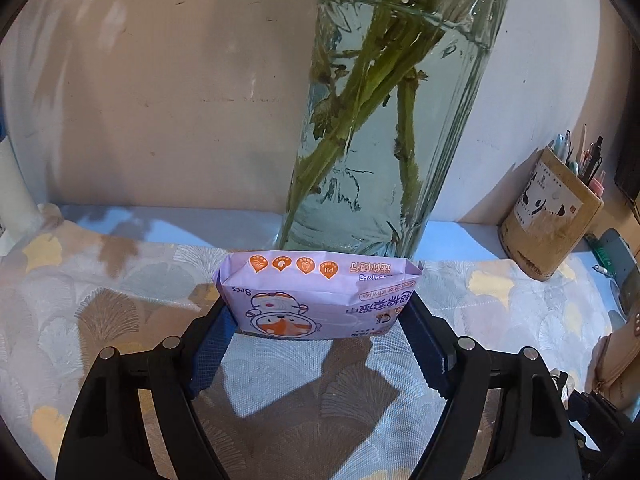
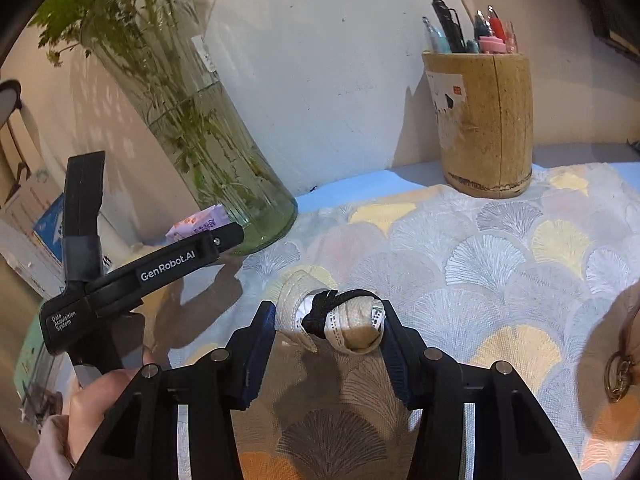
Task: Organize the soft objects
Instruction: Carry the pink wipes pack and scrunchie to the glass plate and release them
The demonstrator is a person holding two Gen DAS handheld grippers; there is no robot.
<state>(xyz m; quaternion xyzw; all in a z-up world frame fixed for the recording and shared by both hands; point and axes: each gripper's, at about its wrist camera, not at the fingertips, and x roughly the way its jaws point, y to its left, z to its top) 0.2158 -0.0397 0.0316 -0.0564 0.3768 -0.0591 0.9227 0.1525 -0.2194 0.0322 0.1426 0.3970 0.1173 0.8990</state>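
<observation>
Left tool [image 1: 320, 316] clamped on wipes [image 1: 316, 296], right tool [image 2: 328, 328] on cloth roll [image 2: 340, 320], both gripped for sorting.

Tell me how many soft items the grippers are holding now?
2: the purple wipes pack sits between the left gripper's pads, before the glass vase; the rolled cloth bundle sits in the right gripper.

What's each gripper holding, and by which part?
Left gripper: wipes pack, by its two short ends. Right gripper: rolled sock bundle, across its ends.
</observation>
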